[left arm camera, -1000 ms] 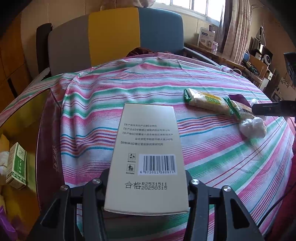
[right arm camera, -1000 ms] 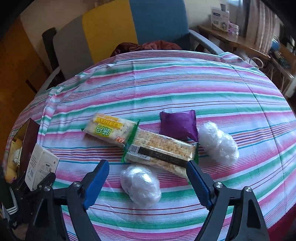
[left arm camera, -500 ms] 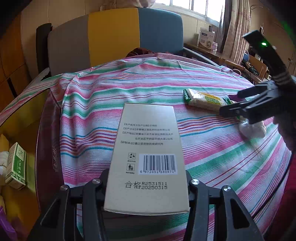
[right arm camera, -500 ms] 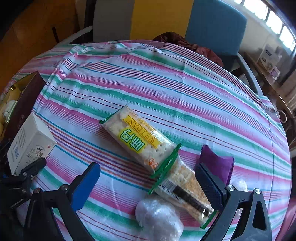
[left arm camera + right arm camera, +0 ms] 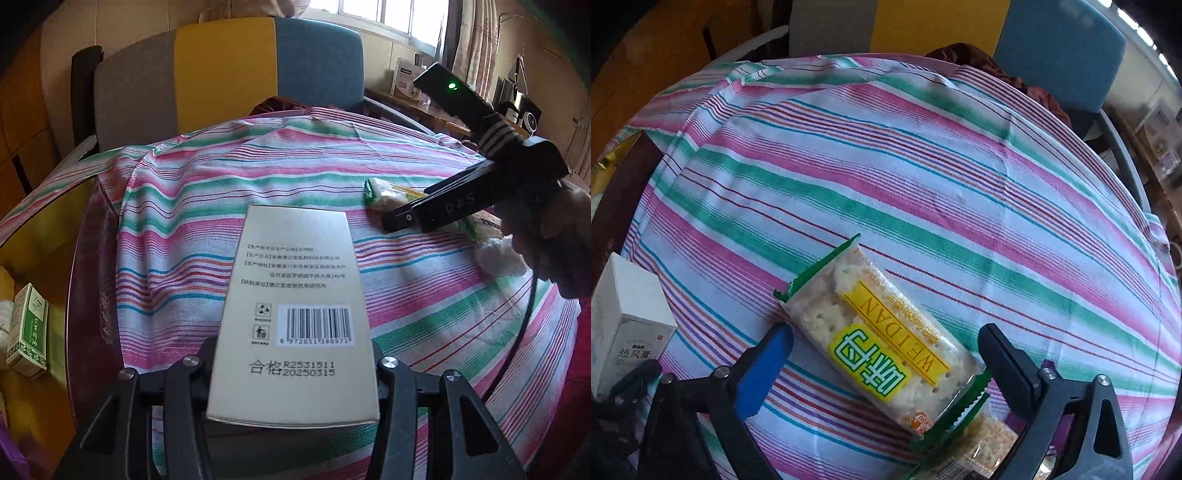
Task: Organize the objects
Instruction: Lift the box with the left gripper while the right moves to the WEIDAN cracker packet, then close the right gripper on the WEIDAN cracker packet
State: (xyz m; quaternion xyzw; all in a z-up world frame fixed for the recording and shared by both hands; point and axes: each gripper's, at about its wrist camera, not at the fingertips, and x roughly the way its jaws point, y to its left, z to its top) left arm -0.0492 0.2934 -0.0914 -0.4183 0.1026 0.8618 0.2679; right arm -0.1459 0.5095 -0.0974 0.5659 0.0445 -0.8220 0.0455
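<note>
My left gripper [image 5: 291,369] is shut on a pale cardboard box [image 5: 291,295] with a barcode, held above the striped cloth. The same box [image 5: 628,321] shows at the left edge of the right wrist view. A cracker packet [image 5: 882,332] with a yellow-green label lies diagonally on the cloth. My right gripper [image 5: 884,343] points down over it, one finger on each side. Its jaws are closing and the pads stand just clear of the wrapper. In the left wrist view the right gripper [image 5: 402,218] hangs over that packet [image 5: 384,192].
A second cracker packet [image 5: 979,443] lies right behind the first. A white plastic-wrapped ball [image 5: 498,254] sits near a person's hand [image 5: 554,236]. Left of the striped table [image 5: 221,192] is an open container holding a green-and-white box [image 5: 29,332]. A chair [image 5: 221,74] stands behind.
The right gripper moved left and down, rolling until it straddled the yellow-labelled cracker packet, and its jaws narrowed. The left gripper and its box stayed still.
</note>
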